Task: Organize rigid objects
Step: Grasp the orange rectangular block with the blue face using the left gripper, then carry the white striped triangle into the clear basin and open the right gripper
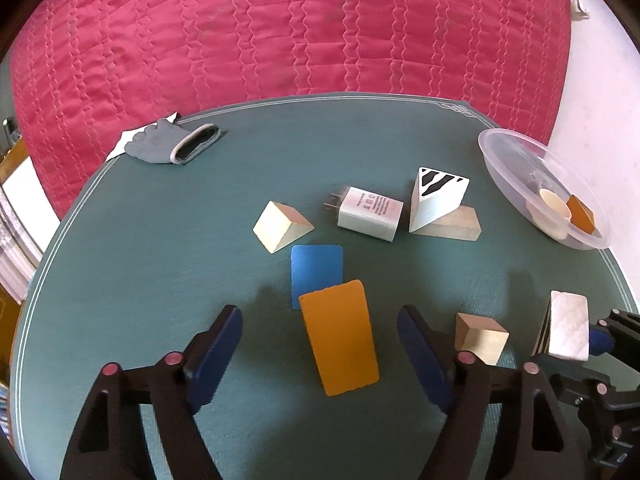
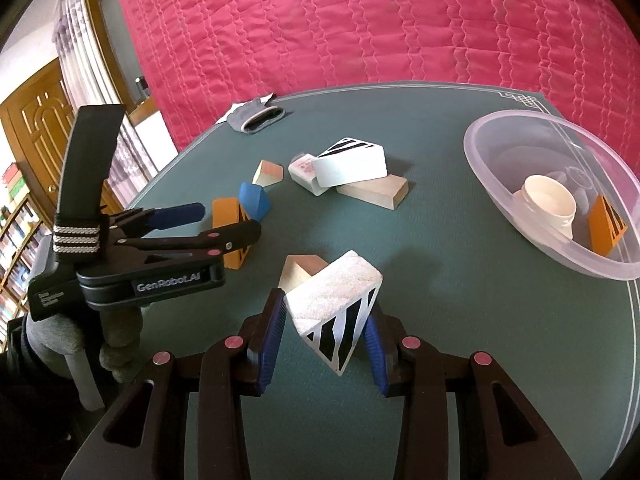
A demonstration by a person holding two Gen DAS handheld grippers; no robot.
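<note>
Green table (image 1: 120, 280) (wooden blocks (image 1: 282, 226), bowl (image 1: 500, 160), glove (image 1: 172, 144)).

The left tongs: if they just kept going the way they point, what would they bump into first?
Most likely the orange wedge, which stands between the open fingers of the left tongs. Right behind it lies the blue wedge. Depth is hard to judge in this fisheye view.

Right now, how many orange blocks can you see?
2. One orange block stands between the open left tongs; a second orange block lies in the clear bowl. Others may be hidden.
</note>
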